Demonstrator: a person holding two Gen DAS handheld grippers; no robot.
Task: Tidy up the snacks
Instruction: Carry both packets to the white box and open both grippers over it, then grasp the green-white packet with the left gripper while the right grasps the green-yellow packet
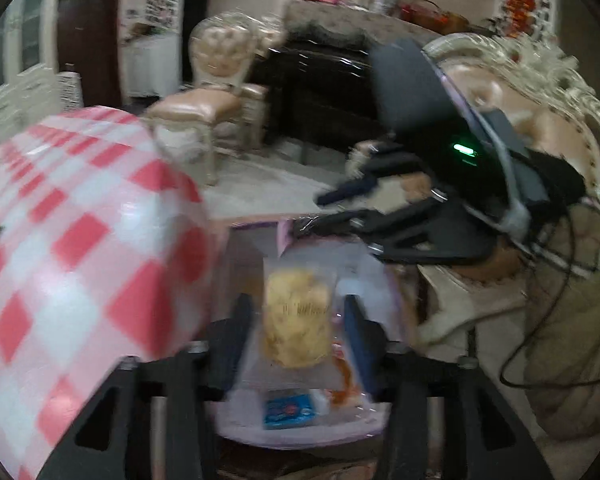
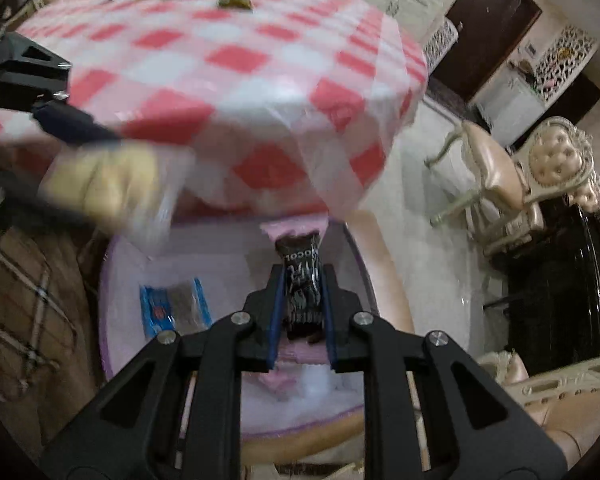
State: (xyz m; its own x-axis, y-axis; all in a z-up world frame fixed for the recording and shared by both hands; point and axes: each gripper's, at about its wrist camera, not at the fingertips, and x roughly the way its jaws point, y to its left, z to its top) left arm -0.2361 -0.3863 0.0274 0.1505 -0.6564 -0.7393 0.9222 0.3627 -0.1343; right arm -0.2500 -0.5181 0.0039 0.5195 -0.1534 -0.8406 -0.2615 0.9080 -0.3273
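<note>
My left gripper (image 1: 298,316) is shut on a clear bag of yellow chips (image 1: 296,320) and holds it above a pink divided snack box (image 1: 300,434) that sits on a chair seat. The bag also shows, blurred, in the right wrist view (image 2: 104,188). My right gripper (image 2: 302,292) is shut on a dark chocolate bar wrapper (image 2: 302,280) and holds it over the same box (image 2: 120,264). A blue cookie packet (image 2: 174,308) lies in the box's left compartment; it also shows in the left wrist view (image 1: 288,408). The right gripper shows in the left wrist view (image 1: 340,196).
A round table with a red and white checked cloth (image 2: 228,64) stands beside the box, with several snacks (image 2: 234,1) on its far side. A cream chair (image 1: 208,96) and a dark cabinet (image 1: 320,96) stand behind. Cables (image 1: 548,280) hang at the right.
</note>
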